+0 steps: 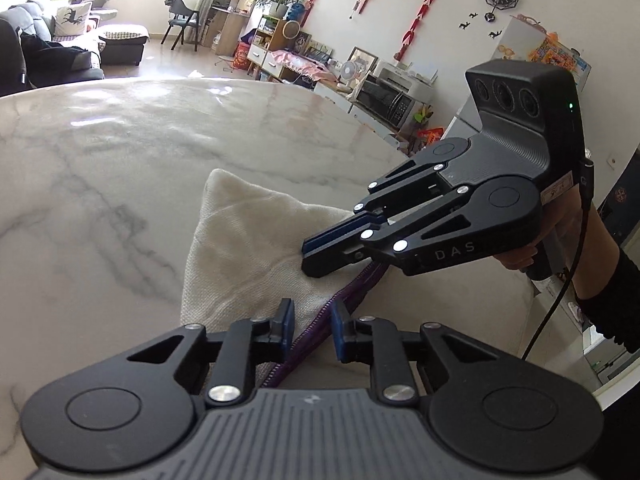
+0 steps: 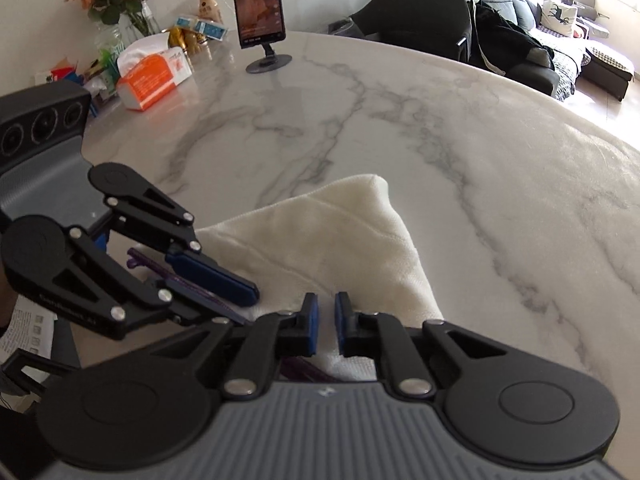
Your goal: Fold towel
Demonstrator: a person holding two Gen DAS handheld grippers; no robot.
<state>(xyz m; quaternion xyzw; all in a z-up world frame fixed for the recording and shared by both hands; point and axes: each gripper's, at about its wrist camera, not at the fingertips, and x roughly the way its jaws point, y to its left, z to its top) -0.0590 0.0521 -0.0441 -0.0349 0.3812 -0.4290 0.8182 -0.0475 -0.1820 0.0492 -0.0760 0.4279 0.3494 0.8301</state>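
A cream towel [image 1: 240, 248] [image 2: 340, 240] with a purple hem [image 1: 312, 340] [image 2: 192, 282] lies bunched into a peaked fold on the marble table [image 1: 100, 160] [image 2: 480, 160]. My left gripper [image 1: 313, 330] [image 2: 246, 306] is at the towel's near edge. Its pads stand a little apart and the purple hem runs between them with slack on both sides. My right gripper [image 2: 323, 322] [image 1: 308, 258] sits further along the same hem. Its jaws are nearly together and pinch the towel's edge. A hand [image 1: 560, 240] holds its handle.
A phone on a stand [image 2: 259, 4], an orange tissue pack [image 2: 154, 76], flowers in a vase [image 2: 116, 0] and small bottles stand at the table's far left. The table's rounded edge [image 1: 400, 148] runs close behind the right gripper. A dark sofa [image 2: 500, 40] stands beyond the table.
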